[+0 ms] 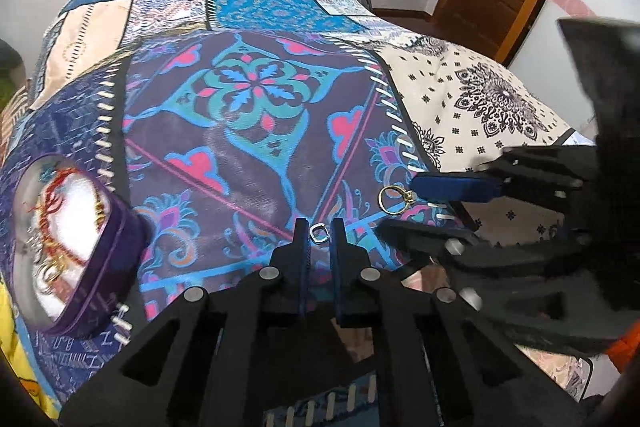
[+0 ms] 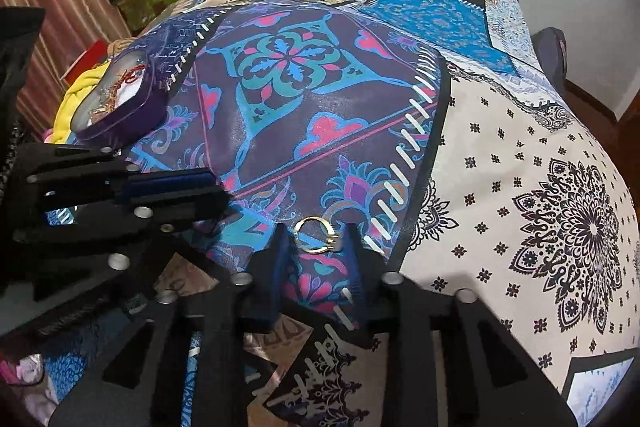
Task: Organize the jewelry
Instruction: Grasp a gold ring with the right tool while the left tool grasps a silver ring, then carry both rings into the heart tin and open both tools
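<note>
Gold ring (image 2: 316, 235) flat, stone toward right.

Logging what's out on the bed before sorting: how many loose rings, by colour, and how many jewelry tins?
Gold rings: 1, the gold band ring
Silver rings: 1, the small silver ring
Tins: 1, the purple jewelry tin
Total: 3

Gold ring (image 2: 316, 235) gleaming on a purple, turquoise and pink floral bedspread (image 2: 304, 99); purple tin (image 1: 108, 267), cream paisley patch (image 2: 520, 187).
</note>
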### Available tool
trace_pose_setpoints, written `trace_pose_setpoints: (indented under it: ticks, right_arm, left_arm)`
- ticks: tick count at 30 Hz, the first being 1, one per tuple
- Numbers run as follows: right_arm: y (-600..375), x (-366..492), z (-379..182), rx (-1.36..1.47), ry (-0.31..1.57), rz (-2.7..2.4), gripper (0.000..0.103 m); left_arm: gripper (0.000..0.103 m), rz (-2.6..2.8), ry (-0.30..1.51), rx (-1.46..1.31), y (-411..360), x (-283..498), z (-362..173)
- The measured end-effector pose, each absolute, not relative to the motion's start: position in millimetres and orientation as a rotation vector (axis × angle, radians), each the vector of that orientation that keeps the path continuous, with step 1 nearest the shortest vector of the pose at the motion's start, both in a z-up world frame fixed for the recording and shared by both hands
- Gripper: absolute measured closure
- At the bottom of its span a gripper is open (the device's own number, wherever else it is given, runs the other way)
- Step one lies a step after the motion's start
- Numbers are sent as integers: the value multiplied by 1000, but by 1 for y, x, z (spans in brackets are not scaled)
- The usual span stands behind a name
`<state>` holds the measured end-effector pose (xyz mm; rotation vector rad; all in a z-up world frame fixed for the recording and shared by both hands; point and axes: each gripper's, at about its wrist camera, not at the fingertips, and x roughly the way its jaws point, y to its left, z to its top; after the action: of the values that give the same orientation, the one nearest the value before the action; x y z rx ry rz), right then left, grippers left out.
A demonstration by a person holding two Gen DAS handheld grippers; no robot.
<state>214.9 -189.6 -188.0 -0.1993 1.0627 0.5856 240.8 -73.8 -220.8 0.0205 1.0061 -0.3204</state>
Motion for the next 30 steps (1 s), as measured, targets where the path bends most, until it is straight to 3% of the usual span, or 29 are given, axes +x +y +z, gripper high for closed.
trace_pose_setpoints:
  ticks: [1, 11, 30]
  right_arm:
    - [-190, 215, -188, -195, 1066, 584, 95]
    - [-192, 211, -173, -134, 1049, 584, 95]
    - [-137, 198, -88, -93, 807, 690, 95]
  left_arm:
    - [95, -319, 1004, 15, -72, 240, -220]
    - [95, -298, 948, -14, -54, 223, -196]
    - [95, -152, 740, -77, 30, 190, -111]
